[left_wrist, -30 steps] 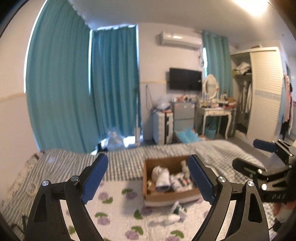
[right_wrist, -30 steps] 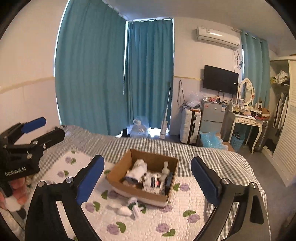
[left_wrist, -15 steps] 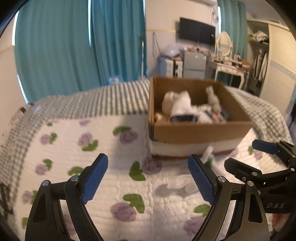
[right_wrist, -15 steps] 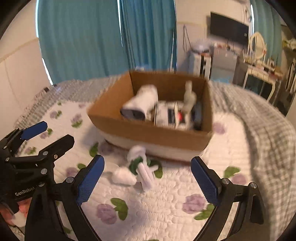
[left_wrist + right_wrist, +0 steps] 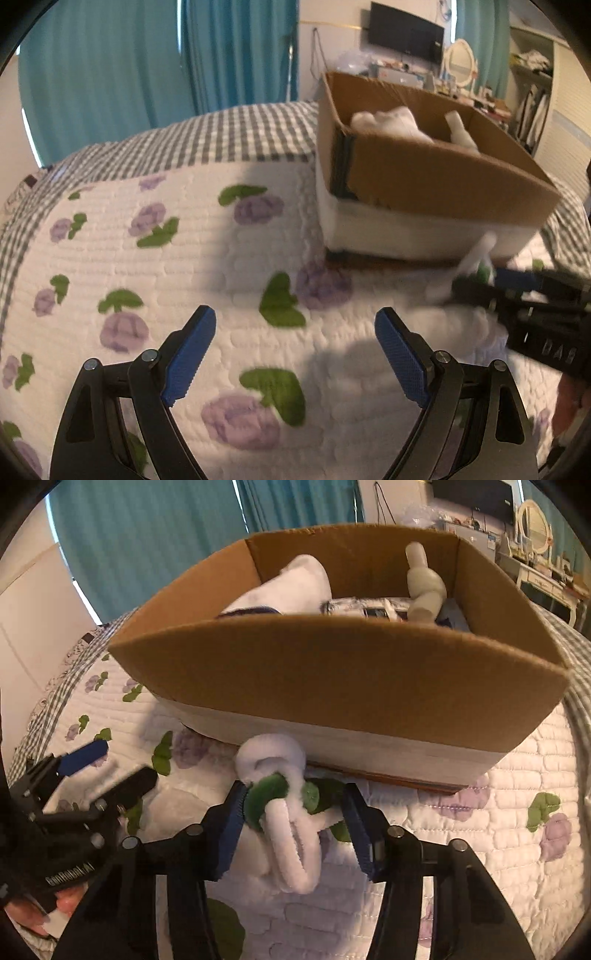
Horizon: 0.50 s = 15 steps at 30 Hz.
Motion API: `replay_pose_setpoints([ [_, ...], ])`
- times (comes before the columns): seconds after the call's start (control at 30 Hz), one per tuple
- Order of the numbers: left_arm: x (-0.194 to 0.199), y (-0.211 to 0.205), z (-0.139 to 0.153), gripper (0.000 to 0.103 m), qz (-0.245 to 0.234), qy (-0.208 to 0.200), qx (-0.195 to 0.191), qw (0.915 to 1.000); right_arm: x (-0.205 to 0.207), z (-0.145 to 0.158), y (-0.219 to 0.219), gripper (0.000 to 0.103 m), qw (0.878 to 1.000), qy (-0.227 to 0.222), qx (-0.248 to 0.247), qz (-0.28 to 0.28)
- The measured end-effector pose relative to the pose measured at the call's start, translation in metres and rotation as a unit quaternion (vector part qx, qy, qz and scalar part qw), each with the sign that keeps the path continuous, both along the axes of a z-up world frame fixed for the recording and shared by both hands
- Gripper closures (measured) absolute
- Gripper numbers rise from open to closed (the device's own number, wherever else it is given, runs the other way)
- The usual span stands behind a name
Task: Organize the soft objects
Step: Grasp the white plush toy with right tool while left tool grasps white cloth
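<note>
A white and green plush toy (image 5: 284,797) lies on the flowered quilt (image 5: 498,849) in front of a cardboard box (image 5: 332,672). My right gripper (image 5: 295,823) has its jaws on either side of the toy, partly closed, the left pad touching its green part. The box holds a white plush (image 5: 295,583), a pale grey plush (image 5: 424,587) and other items. My left gripper (image 5: 295,354) is open and empty above the quilt, left of the box (image 5: 436,173). In the left wrist view the toy (image 5: 472,266) shows blurred by the right gripper (image 5: 509,291).
The bed has a grey checked cover (image 5: 221,140) around the quilt. Teal curtains (image 5: 147,66) hang behind. A dresser with a mirror (image 5: 461,62) and a wall TV (image 5: 406,33) stand far right.
Both grippers moved down and forward toward the bed. The right gripper reached the plush toy and its jaws narrowed around it. The left gripper stayed open.
</note>
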<state>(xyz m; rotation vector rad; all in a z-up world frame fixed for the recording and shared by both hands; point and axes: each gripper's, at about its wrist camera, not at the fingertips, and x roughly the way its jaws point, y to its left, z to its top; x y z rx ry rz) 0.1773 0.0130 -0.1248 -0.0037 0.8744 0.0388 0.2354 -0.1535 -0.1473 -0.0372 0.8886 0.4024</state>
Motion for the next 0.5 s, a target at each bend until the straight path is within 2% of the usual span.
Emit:
replay_pose_setpoints([
  [0.23, -0.021, -0.026, 0.009, 0.014, -0.017, 0.015, -0.025, 0.9994, -0.033, 0.036, -0.026, 0.059, 0.998, -0.048, 0.025, -0.018],
  [0.5, -0.022, -0.072, 0.009, 0.014, -0.061, 0.029, -0.029, 0.9973, -0.040, 0.044, -0.065, 0.059, 0.996, -0.048, 0.034, -0.063],
])
